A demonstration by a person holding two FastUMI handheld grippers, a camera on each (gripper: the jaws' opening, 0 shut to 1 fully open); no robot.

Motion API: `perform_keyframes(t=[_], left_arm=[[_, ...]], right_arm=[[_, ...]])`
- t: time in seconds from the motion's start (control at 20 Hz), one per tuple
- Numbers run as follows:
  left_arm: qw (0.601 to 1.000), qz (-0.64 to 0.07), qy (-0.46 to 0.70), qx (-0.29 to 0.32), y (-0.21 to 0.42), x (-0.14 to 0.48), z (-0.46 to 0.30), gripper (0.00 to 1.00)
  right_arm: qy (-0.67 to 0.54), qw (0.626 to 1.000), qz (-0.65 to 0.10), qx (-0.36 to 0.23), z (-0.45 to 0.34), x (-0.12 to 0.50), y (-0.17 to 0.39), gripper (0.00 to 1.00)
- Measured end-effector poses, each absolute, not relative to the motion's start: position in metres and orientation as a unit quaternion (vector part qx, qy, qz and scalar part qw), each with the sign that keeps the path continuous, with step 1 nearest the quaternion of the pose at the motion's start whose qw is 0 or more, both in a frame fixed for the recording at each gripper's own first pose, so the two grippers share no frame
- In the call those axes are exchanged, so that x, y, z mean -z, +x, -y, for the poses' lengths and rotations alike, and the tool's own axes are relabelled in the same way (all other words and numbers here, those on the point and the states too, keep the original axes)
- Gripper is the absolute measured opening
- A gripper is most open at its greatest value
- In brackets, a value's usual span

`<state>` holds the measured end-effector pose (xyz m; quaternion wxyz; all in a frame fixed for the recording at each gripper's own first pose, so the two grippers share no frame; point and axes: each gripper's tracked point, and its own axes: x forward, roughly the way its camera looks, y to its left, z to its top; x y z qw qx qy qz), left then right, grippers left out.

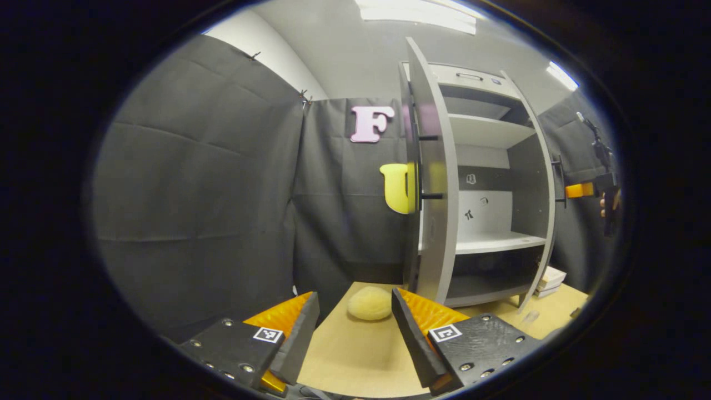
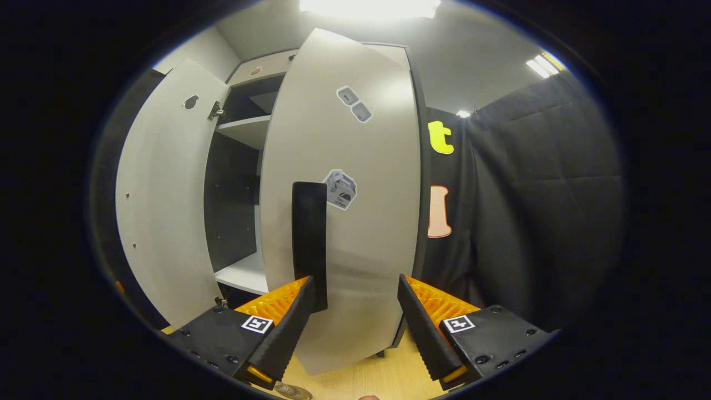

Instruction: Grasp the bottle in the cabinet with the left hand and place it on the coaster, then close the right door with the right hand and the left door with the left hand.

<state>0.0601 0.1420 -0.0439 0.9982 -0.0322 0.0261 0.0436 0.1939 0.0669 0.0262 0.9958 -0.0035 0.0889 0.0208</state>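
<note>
Left gripper view: low over table [image 1: 355, 350], facing open cabinet [image 1: 489, 183]. Right gripper view: close on right door [image 2: 355, 222]. Shared: cabinet.

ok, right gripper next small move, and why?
Probably push the right door forward toward shut. The right gripper is open, right in front of the door's outer face beside its black handle, and the door stands partly open, with a shelf visible past its edge.

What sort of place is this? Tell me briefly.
Probably a staged recording booth, not a home: black cloth walls, a lone grey cabinet with bare shelves on a wooden table, ceiling strip lights.
</note>
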Motion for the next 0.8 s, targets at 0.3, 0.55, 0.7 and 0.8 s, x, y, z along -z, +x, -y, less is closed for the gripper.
perform_keyframes(t=[0.3, 0.55, 0.7, 0.8], left_arm=[[0.998, -0.034, -0.035, -0.043, 0.061, 0.046, -0.144, 0.80], [0.998, -0.033, -0.028, -0.042, 0.077, 0.029, -0.156, 0.80], [0.999, -0.024, -0.026, -0.035, 0.098, 0.005, -0.161, 0.81], [0.999, -0.021, -0.024, -0.027, 0.112, -0.011, -0.163, 0.80]], right_arm=[[0.004, 0.995, -0.091, -0.029, -0.076, -0.023, 0.202, 0.95], [-0.008, 0.996, -0.086, -0.031, -0.074, -0.024, 0.188, 0.95], [-0.019, 0.995, -0.090, -0.030, -0.069, -0.016, 0.177, 0.95], [-0.023, 0.995, -0.097, -0.026, -0.065, -0.008, 0.170, 0.95]])
